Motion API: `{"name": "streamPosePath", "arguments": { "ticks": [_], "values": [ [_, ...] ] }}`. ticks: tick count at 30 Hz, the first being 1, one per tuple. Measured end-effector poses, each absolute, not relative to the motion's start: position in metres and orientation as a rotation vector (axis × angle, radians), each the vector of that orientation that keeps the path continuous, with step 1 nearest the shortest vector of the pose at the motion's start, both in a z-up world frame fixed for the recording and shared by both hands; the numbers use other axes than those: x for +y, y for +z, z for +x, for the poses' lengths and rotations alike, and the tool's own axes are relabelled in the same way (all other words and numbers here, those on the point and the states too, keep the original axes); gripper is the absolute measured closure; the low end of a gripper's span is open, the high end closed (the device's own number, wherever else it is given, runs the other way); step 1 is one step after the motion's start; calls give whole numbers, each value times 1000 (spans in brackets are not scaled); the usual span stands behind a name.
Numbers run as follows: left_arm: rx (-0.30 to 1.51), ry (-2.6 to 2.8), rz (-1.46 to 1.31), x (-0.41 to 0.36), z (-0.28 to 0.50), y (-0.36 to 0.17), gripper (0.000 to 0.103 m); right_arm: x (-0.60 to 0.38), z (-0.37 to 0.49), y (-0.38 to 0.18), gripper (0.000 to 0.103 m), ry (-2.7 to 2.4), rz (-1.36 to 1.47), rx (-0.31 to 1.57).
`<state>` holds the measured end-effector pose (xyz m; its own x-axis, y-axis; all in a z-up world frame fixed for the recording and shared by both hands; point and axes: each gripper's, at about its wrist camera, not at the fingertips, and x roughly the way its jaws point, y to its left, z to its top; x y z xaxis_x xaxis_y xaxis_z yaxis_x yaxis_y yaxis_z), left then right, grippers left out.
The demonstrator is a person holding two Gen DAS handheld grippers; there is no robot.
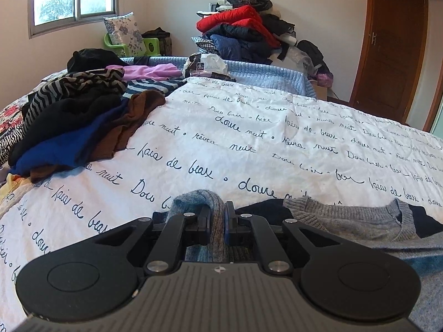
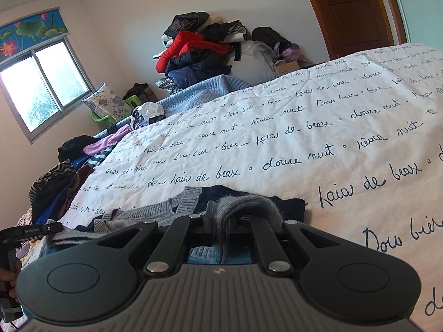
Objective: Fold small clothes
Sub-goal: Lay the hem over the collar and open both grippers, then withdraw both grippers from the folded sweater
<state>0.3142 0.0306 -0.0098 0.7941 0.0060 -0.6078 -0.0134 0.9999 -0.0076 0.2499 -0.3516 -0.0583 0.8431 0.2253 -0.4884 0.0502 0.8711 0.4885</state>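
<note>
A grey and blue knit sweater [image 1: 346, 218] lies on the white bedspread with script writing [image 1: 249, 138], its ribbed collar toward the far side. My left gripper [image 1: 217, 215] is shut on a bunched fold of the sweater at its left side. In the right wrist view the sweater [image 2: 144, 215] spreads to the left, and my right gripper [image 2: 221, 213] is shut on a bunched fold of it at its right side. A dark navy layer [image 2: 288, 207] shows under the knit.
A pile of loose clothes [image 1: 77, 121] lies on the bed's left; it also shows in the right wrist view [image 2: 61, 191]. A tall heap of jackets [image 1: 243, 30] stands beyond the bed by the wall. A wooden door [image 1: 393, 44] is at right. The left gripper's handle [image 2: 25, 232] shows at far left.
</note>
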Motion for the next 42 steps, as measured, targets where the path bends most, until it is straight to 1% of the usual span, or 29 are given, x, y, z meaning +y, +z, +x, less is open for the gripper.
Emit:
{"name": "streamPosePath", "arguments": {
  "ticks": [1, 3, 7, 10, 11, 12, 13, 14, 15, 16, 17, 18, 24, 28, 32, 35, 37, 42],
  "values": [
    [667, 6, -17, 31, 318, -12, 91, -353, 251, -60, 96, 93, 522, 570],
    [696, 20, -48, 34, 326, -16, 84, -355, 255, -64, 96, 86, 548, 587],
    [735, 26, -136, 45, 332, -20, 84, -361, 263, -71, 96, 84, 603, 626],
    [736, 25, -148, 47, 331, -19, 82, -362, 268, -73, 94, 71, 615, 646],
    [734, 25, -151, 47, 331, -17, 80, -362, 269, -73, 93, 70, 614, 651],
    [733, 23, -158, 48, 331, -16, 75, -362, 270, -73, 91, 69, 615, 654],
    [731, 21, -168, 49, 331, -14, 71, -362, 271, -73, 86, 69, 617, 655],
    [722, 22, -184, 50, 331, -11, 63, -362, 272, -73, 81, 65, 619, 658],
    [708, 34, -193, 52, 331, -9, 52, -363, 272, -72, 65, 63, 622, 658],
    [688, 47, -198, 53, 331, -5, 47, -363, 272, -71, 42, 64, 623, 649],
    [675, 51, -199, 54, 330, -2, 43, -362, 271, -69, 31, 67, 620, 635],
    [662, 50, -197, 55, 329, 1, 43, -361, 269, -67, 25, 72, 610, 616],
    [629, 50, -138, 61, 316, 13, 42, -348, 261, -49, 25, 95, 512, 592],
    [631, 37, -120, 66, 306, 12, 42, -334, 261, -49, 25, 152, 466, 621],
    [692, -153, -174, 66, 301, 11, 42, -330, 262, -54, 25, 166, 498, 649],
    [783, -304, -190, 51, 308, 4, 42, -326, 261, -53, 25, 179, 491, 653],
    [808, -335, -185, 41, 317, -1, 42, -323, 263, -52, 25, 177, 476, 659],
    [690, -175, -226, 39, 344, -1, 41, -321, 264, -54, 25, 135, 460, 660]
  ]
}}
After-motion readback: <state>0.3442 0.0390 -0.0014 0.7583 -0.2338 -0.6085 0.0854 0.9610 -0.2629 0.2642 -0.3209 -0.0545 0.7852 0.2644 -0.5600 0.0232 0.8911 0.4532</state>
